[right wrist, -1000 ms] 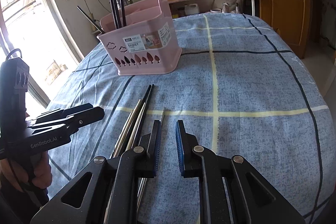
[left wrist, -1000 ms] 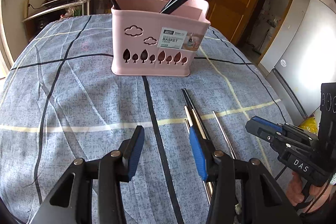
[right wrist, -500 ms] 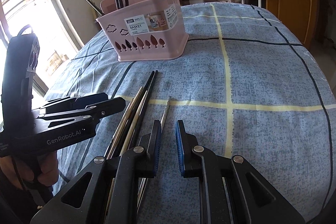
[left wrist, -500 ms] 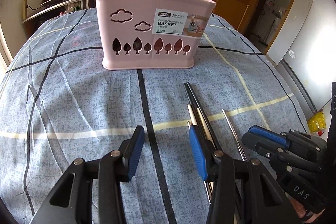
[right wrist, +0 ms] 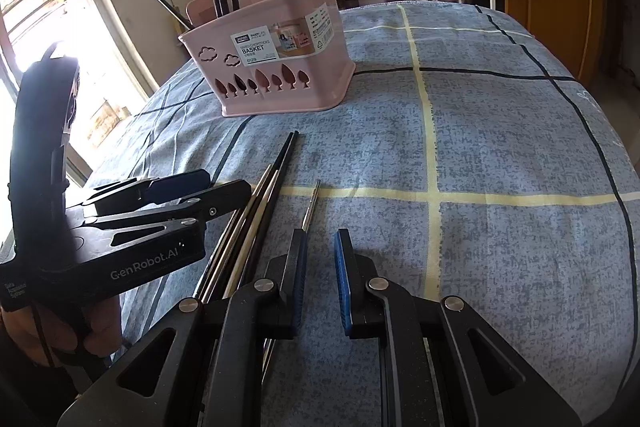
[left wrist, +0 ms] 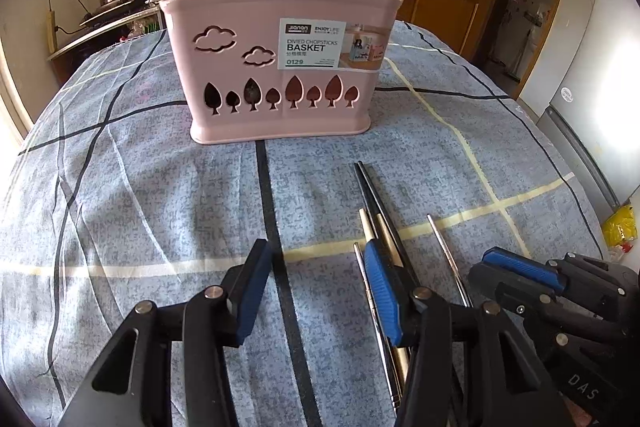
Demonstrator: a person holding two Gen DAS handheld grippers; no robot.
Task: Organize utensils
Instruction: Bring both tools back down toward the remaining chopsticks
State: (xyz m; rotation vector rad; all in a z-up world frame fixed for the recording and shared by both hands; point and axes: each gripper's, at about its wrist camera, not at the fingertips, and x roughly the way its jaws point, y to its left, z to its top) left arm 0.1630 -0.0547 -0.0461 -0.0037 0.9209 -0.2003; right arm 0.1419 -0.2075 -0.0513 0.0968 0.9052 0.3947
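The table (left wrist: 132,195), under a checked blue cloth, carries a pink basket (left wrist: 280,83) toward its far edge, already holding several black chopsticks that lean out over its rim. Toward the near edge lie the loose chopsticks (right wrist: 256,211), black, pale and metal, bunched side by side, with one metal chopstick (right wrist: 311,203) apart to their right. The left gripper (left wrist: 316,291) hovers over the cloth, its jaws opening with nothing between them, its right finger just over the bunch. The right gripper (right wrist: 320,279) is open only a narrow way and empty, beside the lone chopstick. The likely trouble: the sticks touch one another, so closing on one may drag or roll its neighbours, or pinch two kinds together and sort them wrong. The two grippers are also near each other and could collide. Thin sticks flat on soft cloth may slip the pads, or the cloth may bunch.
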